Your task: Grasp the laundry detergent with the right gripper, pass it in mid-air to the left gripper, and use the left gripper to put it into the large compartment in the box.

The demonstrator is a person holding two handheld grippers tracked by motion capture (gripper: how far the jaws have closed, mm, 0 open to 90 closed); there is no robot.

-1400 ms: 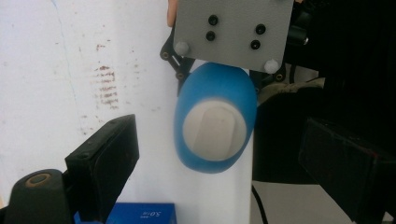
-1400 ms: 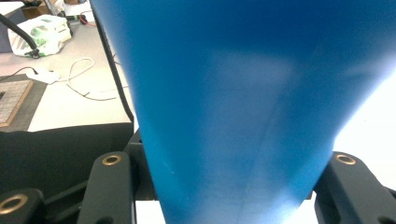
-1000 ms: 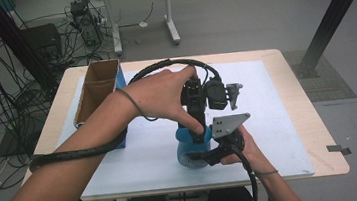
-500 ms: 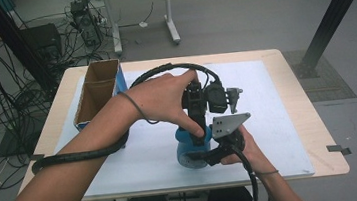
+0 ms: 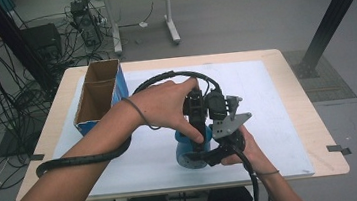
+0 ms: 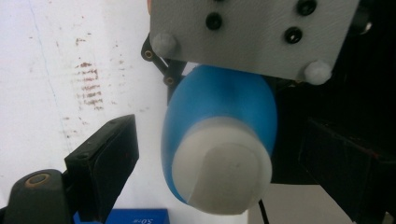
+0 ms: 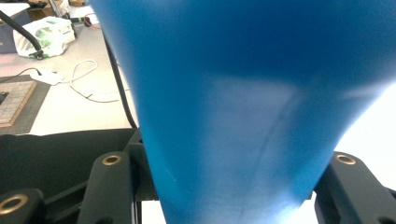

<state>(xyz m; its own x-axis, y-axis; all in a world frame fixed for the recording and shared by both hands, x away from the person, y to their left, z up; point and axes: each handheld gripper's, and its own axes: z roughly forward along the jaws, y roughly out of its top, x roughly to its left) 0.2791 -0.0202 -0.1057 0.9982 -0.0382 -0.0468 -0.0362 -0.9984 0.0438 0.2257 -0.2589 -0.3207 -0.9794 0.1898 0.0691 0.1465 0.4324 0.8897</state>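
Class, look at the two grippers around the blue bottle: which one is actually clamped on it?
The right gripper: its jaws press the blue bottle on both sides. The left gripper only straddles the white cap, jaws apart.

Blue bottle (image 5: 187, 147), white cap (image 6: 223, 170), smooth rounded body. Stands near the front edge of the white-covered table, clamped low at its body by the right gripper (image 5: 211, 156). Cap sits between the left gripper's (image 6: 219, 158) spread jaws, untouched.

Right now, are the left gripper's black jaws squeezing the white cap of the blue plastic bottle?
No: in the left gripper view the white cap sits between the left gripper jaws, with a clear gap beside the near jaw.
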